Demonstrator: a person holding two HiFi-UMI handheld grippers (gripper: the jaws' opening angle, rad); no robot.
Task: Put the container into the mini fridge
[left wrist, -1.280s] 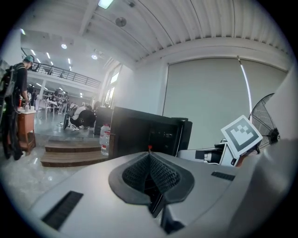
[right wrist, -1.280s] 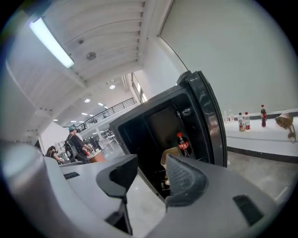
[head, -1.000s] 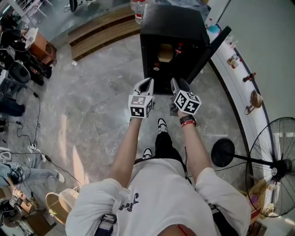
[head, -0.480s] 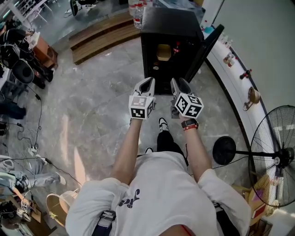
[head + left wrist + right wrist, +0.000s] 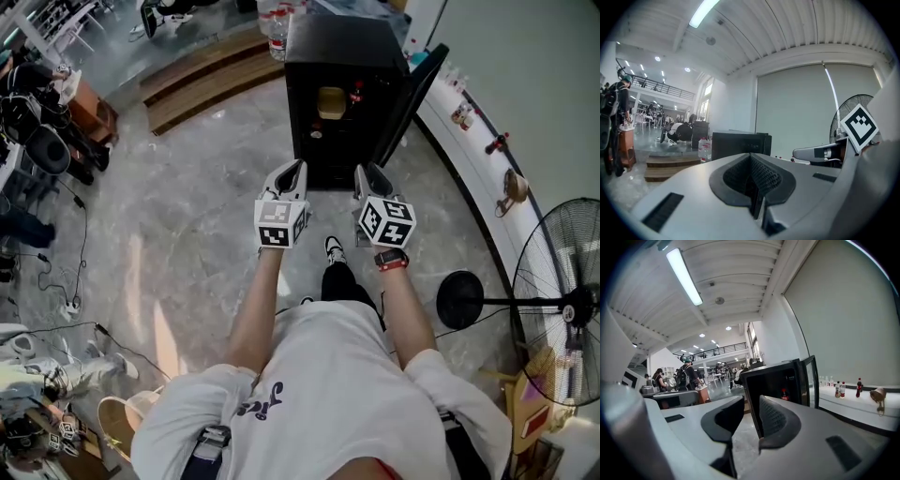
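Note:
The black mini fridge [image 5: 347, 56] stands on the floor ahead with its door [image 5: 412, 94] swung open to the right. A tan container [image 5: 330, 100] sits on a shelf inside it, beside a red bottle [image 5: 356, 94]. Both grippers hover side by side in front of the opening, short of it. My left gripper [image 5: 286, 178] is shut, its pads together and empty [image 5: 751, 161]. My right gripper [image 5: 372, 180] has a gap between its jaws [image 5: 751, 416]; they are closing with nothing between them. Beyond the right jaws, the fridge [image 5: 773, 380] shows with the red bottle [image 5: 783, 394] inside.
A pedestal fan [image 5: 562, 309] with a round base [image 5: 459, 300] stands at the right. A white ledge [image 5: 469, 122] with small bottles curves behind the door. Wooden steps [image 5: 206, 66] and water bottles [image 5: 278, 23] lie to the fridge's left. Cables [image 5: 66, 300] trail at far left.
Both grippers sit slightly lower in the head view, a little farther back from the fridge. The left one has shifted a bit to the left.

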